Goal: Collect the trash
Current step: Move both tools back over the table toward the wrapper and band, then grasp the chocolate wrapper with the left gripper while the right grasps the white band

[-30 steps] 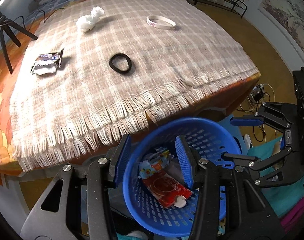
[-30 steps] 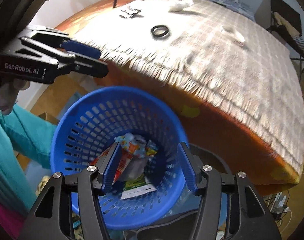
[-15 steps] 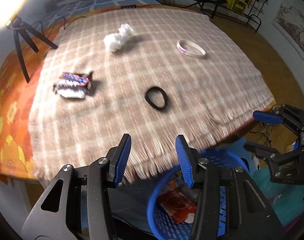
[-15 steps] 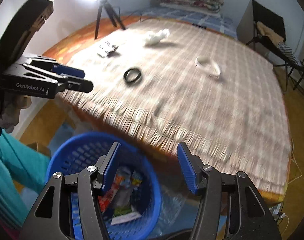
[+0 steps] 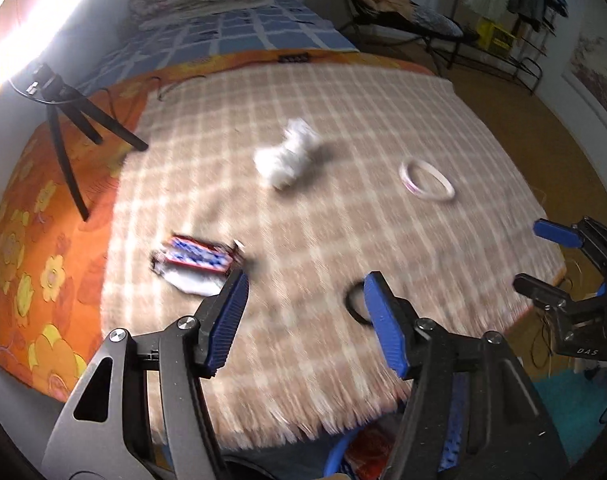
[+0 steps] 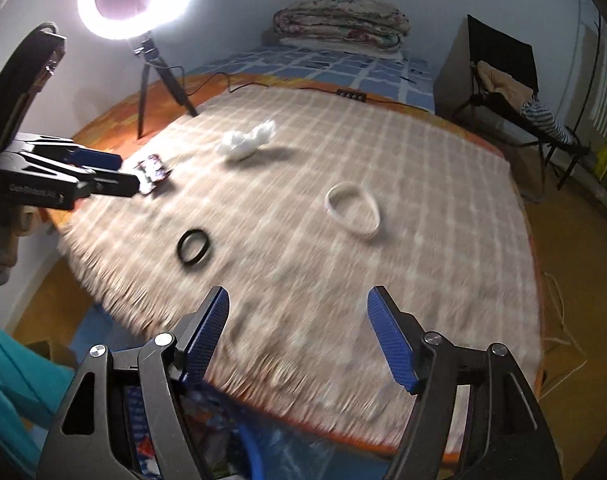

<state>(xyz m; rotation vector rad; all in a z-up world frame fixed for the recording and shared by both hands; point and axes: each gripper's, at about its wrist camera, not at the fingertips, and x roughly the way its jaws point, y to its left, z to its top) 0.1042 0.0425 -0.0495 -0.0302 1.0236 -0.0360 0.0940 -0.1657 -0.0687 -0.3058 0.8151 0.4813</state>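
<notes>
A blue and red snack wrapper (image 5: 195, 262) lies on the checked blanket (image 5: 303, 120), just beyond my open, empty left gripper (image 5: 303, 304). A crumpled white tissue (image 5: 287, 154) lies farther back. In the right wrist view the wrapper (image 6: 153, 172) and tissue (image 6: 245, 142) sit at the left. My right gripper (image 6: 295, 332) is open and empty over the blanket's fringed near edge. The blue basket's rim (image 5: 335, 456) shows at the bottom, with trash inside; it also shows in the right wrist view (image 6: 251, 456).
A black hair tie (image 6: 193, 246) and a white bracelet (image 6: 353, 210) lie on the blanket. A ring light on a tripod (image 6: 143, 52) stands at the back left. A folding chair (image 6: 499, 80) stands right of the bed. Folded quilts (image 6: 339, 20) lie at the back.
Both grippers have risen from above the basket and swung up toward the bed top. The basket has dropped to the bottom of both views. Both stay open.
</notes>
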